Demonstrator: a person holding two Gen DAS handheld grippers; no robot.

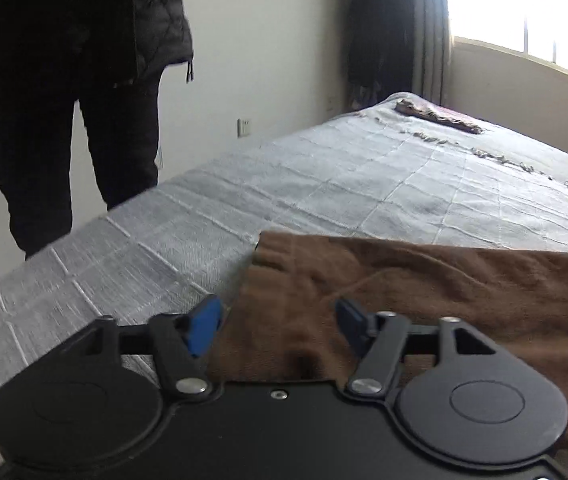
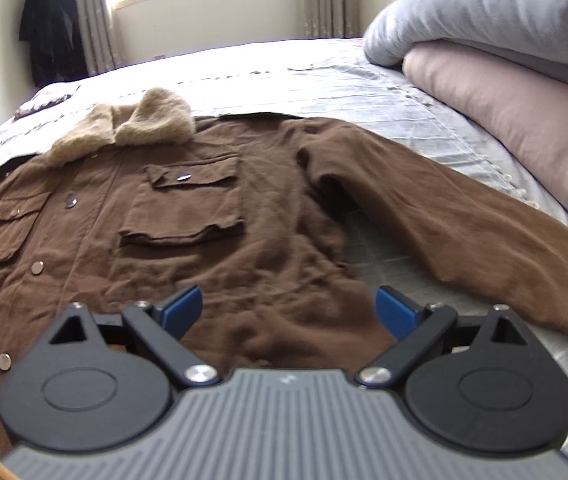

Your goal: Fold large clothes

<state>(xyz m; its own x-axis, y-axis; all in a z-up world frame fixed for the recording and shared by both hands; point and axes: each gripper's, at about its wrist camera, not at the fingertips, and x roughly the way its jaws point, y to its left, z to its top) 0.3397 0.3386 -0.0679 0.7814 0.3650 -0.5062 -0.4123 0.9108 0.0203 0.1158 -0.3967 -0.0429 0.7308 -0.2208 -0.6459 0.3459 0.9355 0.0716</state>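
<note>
Brown jacket [image 2: 211,208] is spread flat on the bed [image 2: 364,80]. Left claw [image 1: 277,320] is seen released over its sleeve, nothing gripped. Right claw [image 2: 290,308] is spread wide above its hem, empty.

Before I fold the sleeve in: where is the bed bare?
Bare bedspread lies beyond the brown jacket toward the window, and in the wedge between its body and outstretched sleeve. Pillows crowd the sleeve's far side.

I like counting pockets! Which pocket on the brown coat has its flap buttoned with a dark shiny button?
The big chest pocket in the middle of the coat. Its flap shows a dark button; the pocket at the picture's left edge shows only a tiny stud.
</note>
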